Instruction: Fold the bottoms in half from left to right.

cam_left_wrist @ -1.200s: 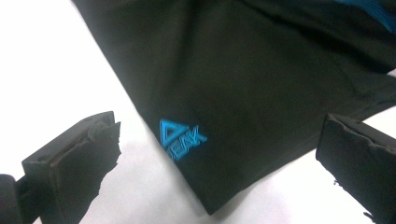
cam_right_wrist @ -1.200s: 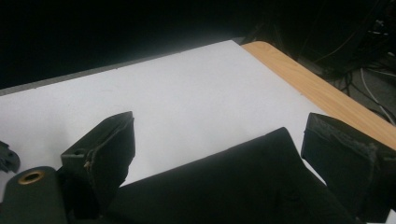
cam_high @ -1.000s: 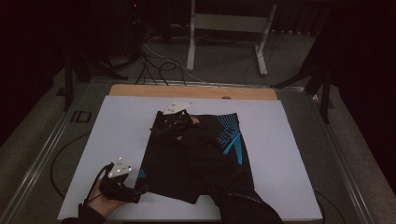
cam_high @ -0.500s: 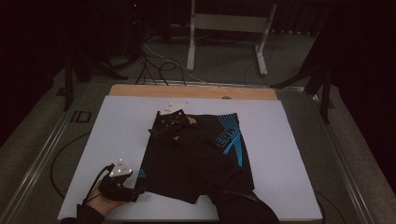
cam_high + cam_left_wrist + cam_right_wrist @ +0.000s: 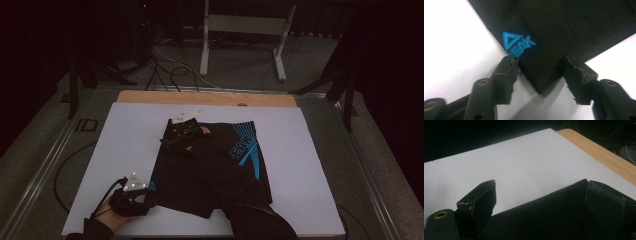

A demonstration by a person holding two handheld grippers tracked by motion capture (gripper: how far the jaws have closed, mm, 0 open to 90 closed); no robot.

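While the black fabric shorts with turquoise print [image 5: 210,170] lie flat on the white tabletop sheet [image 5: 125,150], both tongs sit at their edges.

Left gripper [image 5: 145,197]: at the shorts' near-left corner, held by the person's left hand [image 5: 112,212] low on the sheet. In the left gripper view the corner of the cloth [image 5: 541,82] points straight down between the two black jaws, with the turquoise triangle logo [image 5: 517,45] just above the left jaw tip. Jaws about half spread and have just been closing; the cloth corner is between them, and the tips look to be at its two edges. Not a firm pinch yet, white sheet visible under the corner tip.

Right gripper [image 5: 185,135]: at the far-left end of the shorts, across the garment from the left one, its dark sleeve [image 5: 260,220] lying over the cloth. In the right gripper view the jaws stand wide apart, a black fabric edge [image 5: 544,215] running between them from beside the left jaw up to the right jaw. Can't tell whether the right jaw touches the cloth. Beyond the jaws: white sheet, then the wooden table edge [image 5: 599,150] at far right.

Blue stripe graphics on the shorts [image 5: 247,150] sit right of the right gripper.
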